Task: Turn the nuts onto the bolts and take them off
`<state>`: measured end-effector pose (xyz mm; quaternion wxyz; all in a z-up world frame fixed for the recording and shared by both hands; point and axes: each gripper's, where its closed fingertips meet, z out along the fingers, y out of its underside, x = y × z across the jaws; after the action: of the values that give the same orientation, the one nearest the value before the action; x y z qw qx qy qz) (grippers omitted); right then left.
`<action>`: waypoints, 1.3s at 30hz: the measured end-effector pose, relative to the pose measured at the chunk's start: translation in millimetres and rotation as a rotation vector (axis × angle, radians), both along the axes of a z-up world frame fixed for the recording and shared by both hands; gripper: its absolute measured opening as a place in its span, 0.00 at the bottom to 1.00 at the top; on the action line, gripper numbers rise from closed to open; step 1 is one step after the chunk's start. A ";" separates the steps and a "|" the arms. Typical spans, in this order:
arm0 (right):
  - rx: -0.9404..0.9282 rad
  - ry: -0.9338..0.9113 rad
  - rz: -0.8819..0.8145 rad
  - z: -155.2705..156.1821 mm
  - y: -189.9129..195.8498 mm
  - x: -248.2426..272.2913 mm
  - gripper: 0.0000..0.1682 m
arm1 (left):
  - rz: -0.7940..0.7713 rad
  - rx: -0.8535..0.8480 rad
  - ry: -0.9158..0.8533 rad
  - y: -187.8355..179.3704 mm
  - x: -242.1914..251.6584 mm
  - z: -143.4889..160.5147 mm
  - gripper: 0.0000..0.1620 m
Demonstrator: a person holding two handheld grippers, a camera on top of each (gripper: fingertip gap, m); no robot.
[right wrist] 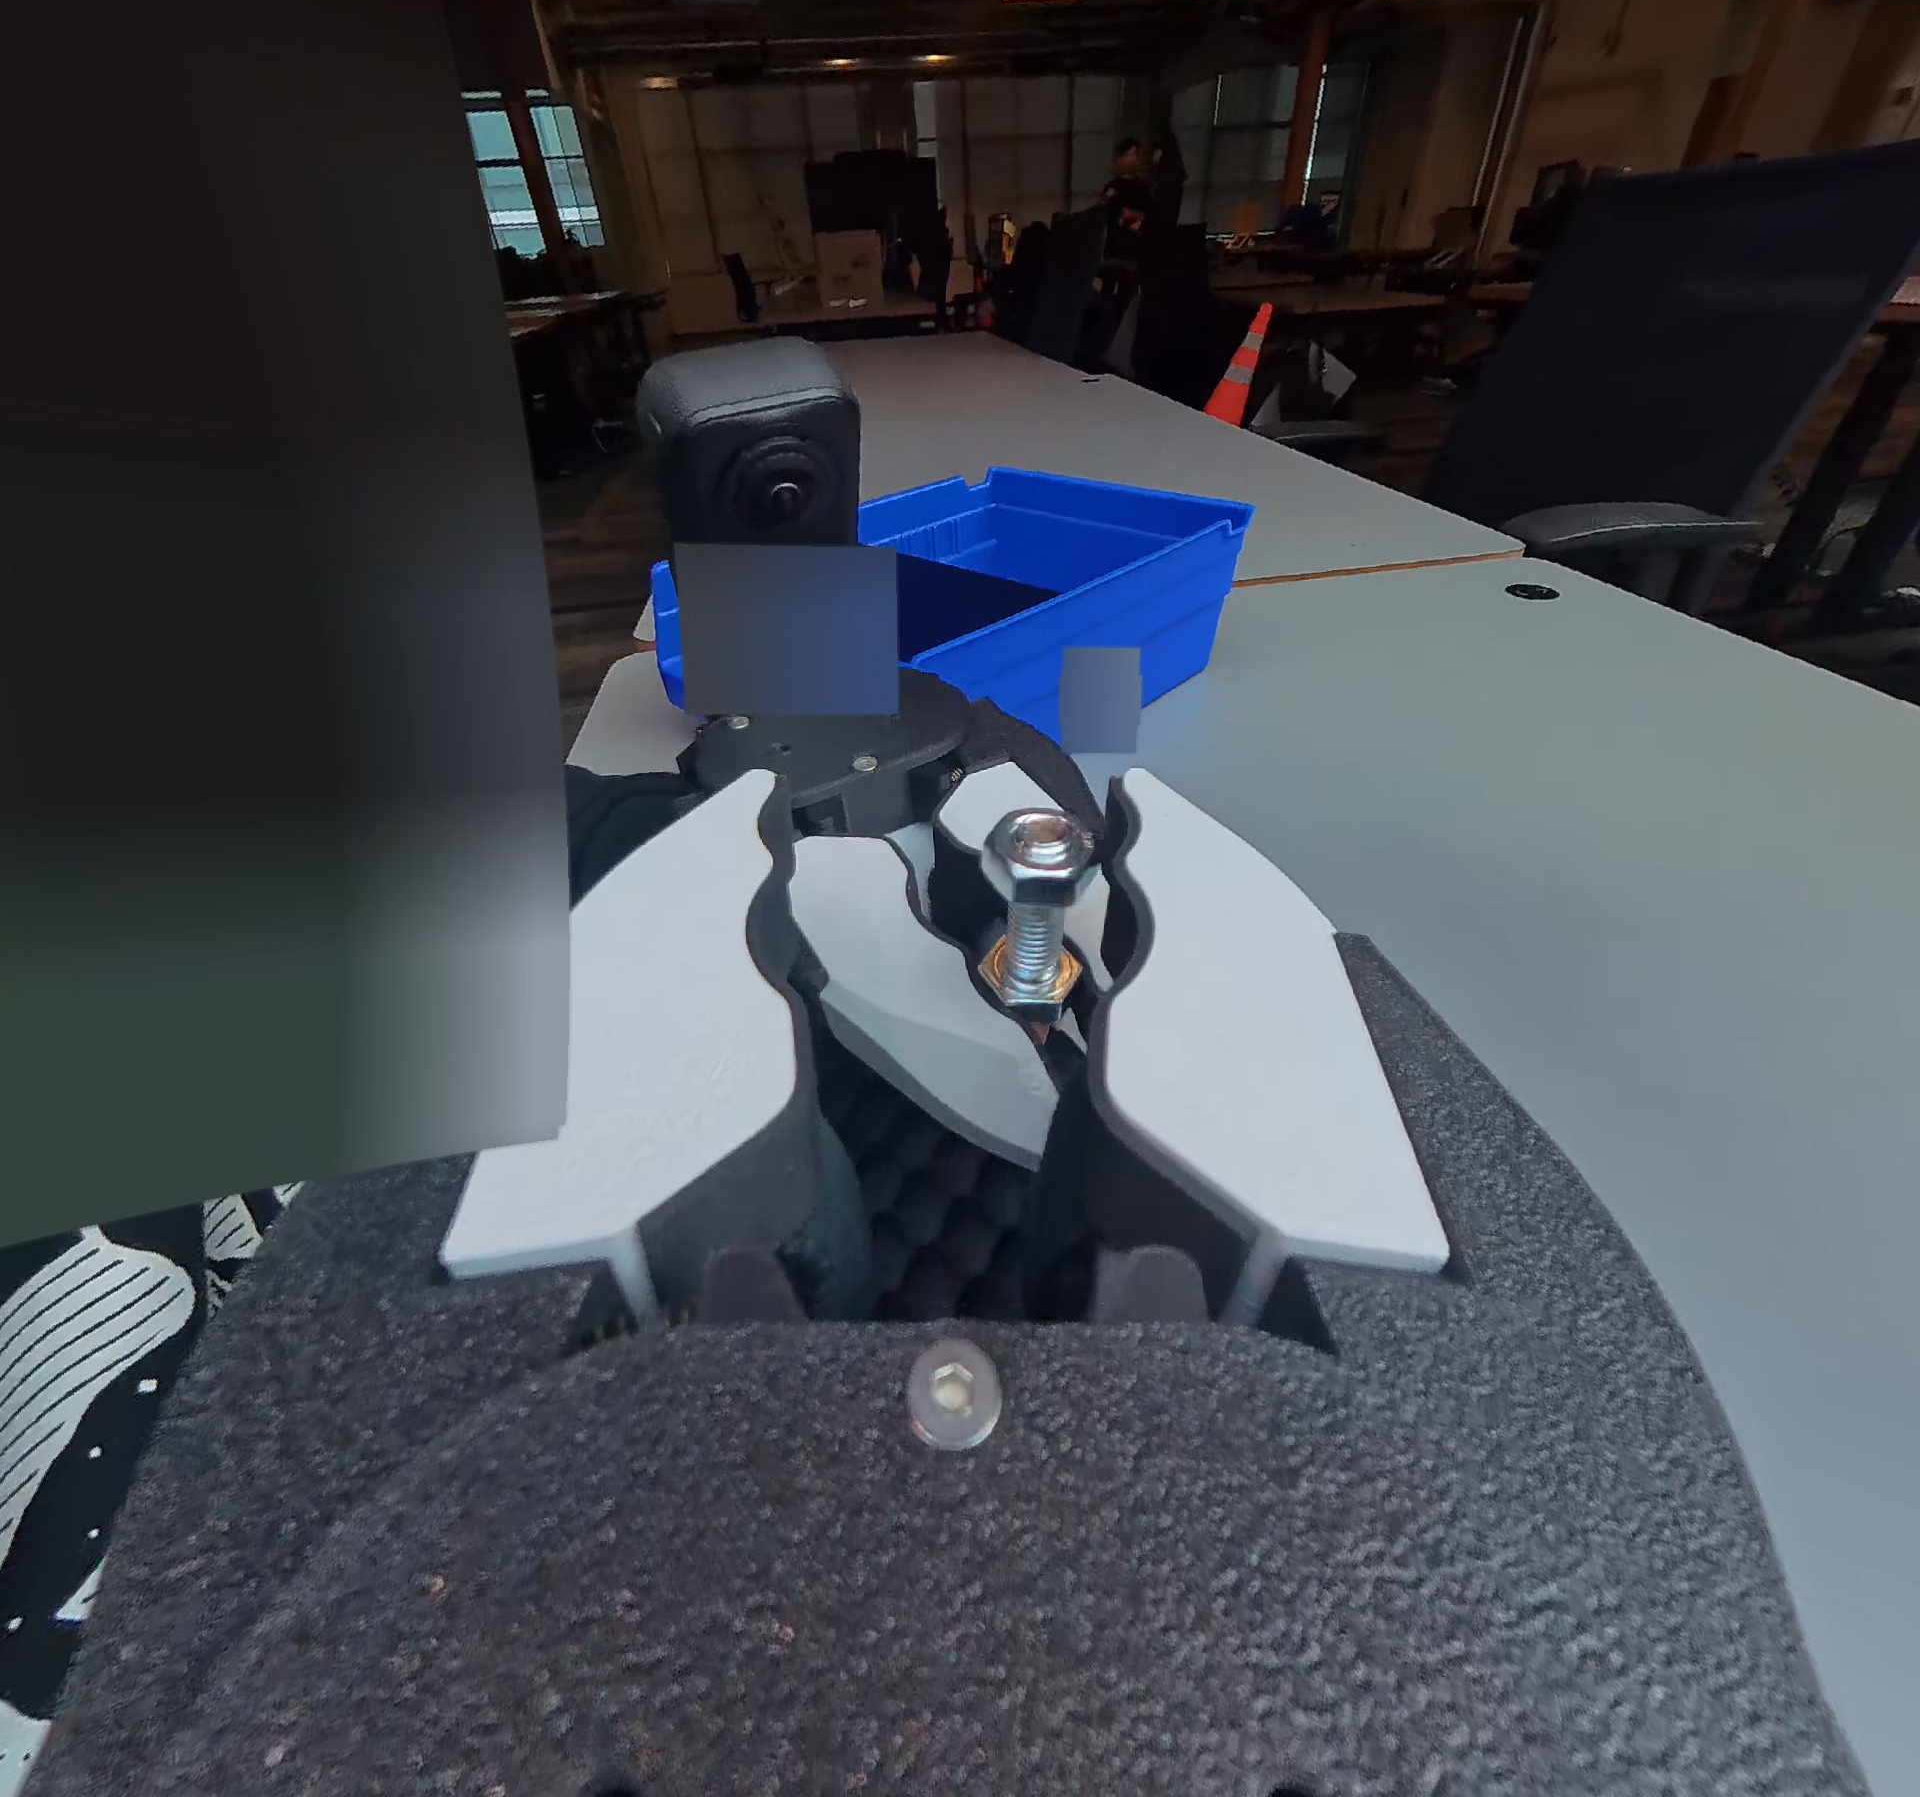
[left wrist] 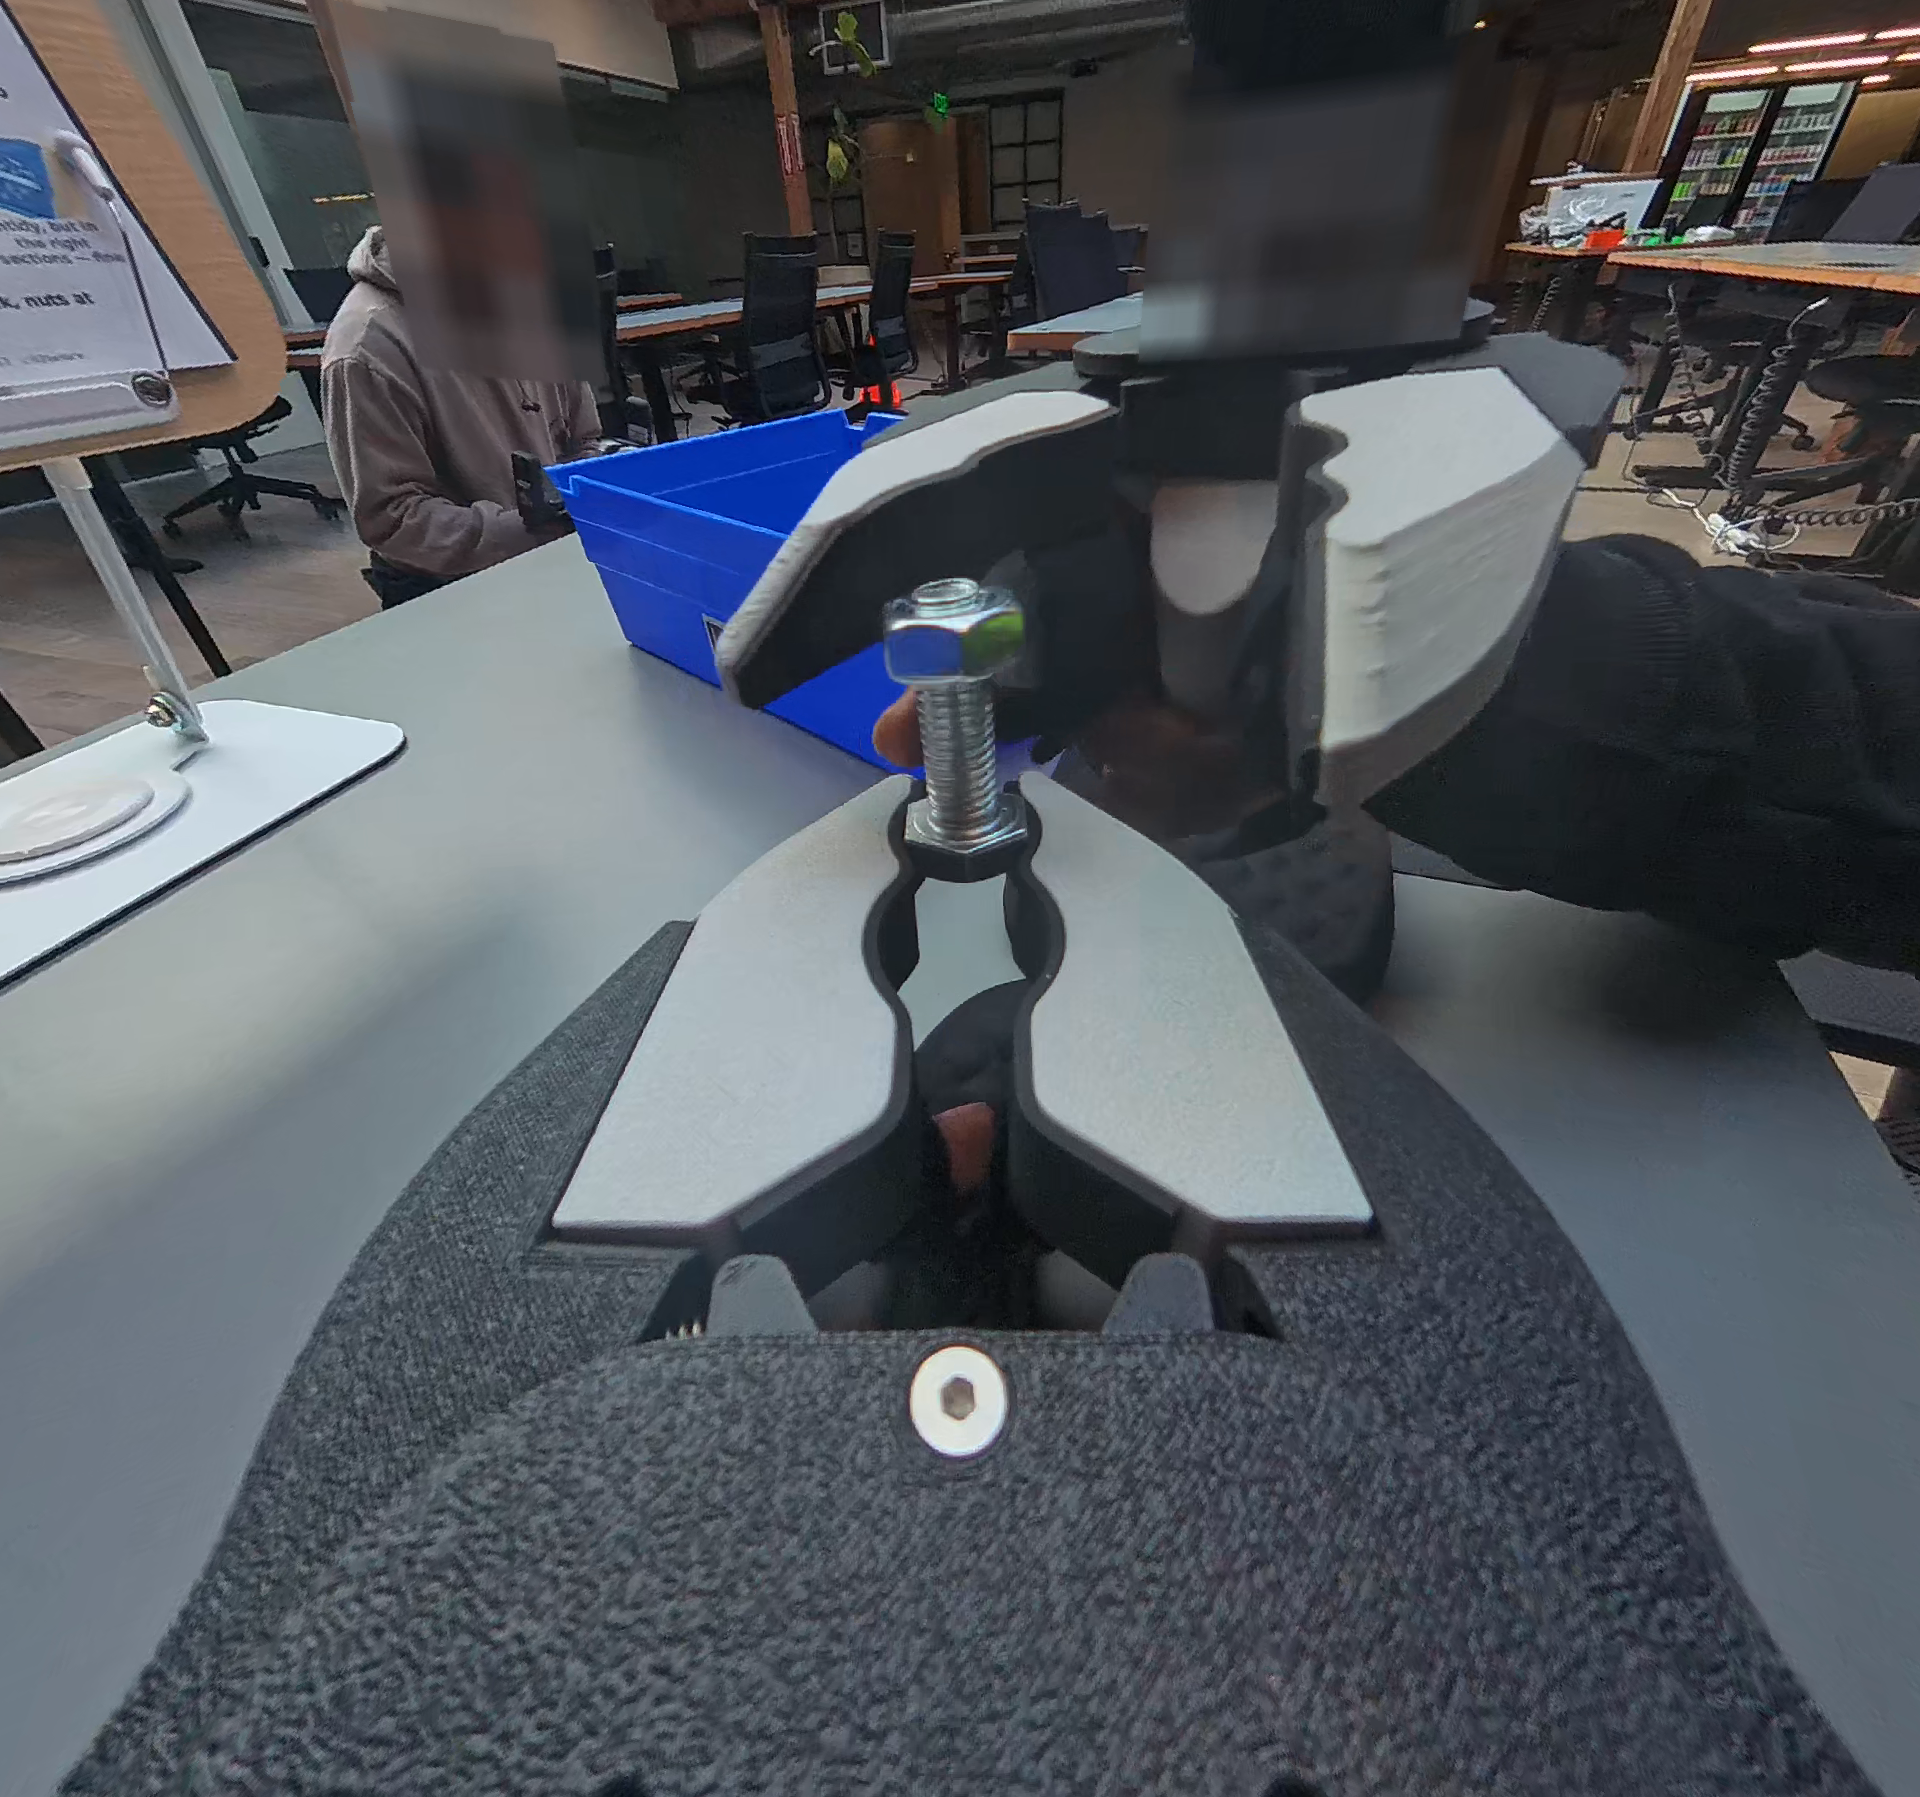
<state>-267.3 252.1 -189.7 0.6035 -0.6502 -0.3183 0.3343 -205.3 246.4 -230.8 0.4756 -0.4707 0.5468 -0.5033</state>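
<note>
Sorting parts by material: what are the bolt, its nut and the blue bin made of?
Bolt and nut: apparently bright plated steel, given the mirror-like reflections. Blue bin: probably moulded plastic, with uniform colour and ribbed walls.

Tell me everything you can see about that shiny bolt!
The bolt is silvery metal with a ridged, threaded shaft. It stands upright above the grey table. Its six-sided head is at the bottom, pinched between the tips of the left gripper. A shiny six-sided nut sits at its top end, with the shaft's tip just showing through. The right gripper has its fingers spread on either side of the nut, and one finger seems close behind it.
</note>
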 end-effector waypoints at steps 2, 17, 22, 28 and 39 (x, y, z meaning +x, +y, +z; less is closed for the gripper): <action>-0.003 0.006 -0.011 -0.6 -3.6 4.6 0.32 | 0.002 0.000 0.002 0.1 0.3 -0.6 0.08; -0.001 0.052 -0.074 0.2 -16.8 29.0 0.22 | 0.014 -0.005 -0.003 2.9 -0.5 0.5 0.08; -0.006 0.047 -0.056 -1.3 -3.6 17.4 0.31 | 0.002 -0.003 0.004 0.2 0.4 -1.5 0.08; -0.023 0.021 0.007 -5.6 5.4 -1.9 0.32 | -0.019 0.001 0.018 -4.3 2.0 -4.5 0.08; -0.021 0.008 -0.047 -5.1 -4.9 12.8 0.29 | 0.018 0.000 0.011 3.3 0.2 -3.0 0.08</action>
<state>-254.5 247.2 -194.8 0.6055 -0.6625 -0.2971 0.3258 -205.1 249.7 -233.8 0.4771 -0.4785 0.5450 -0.4964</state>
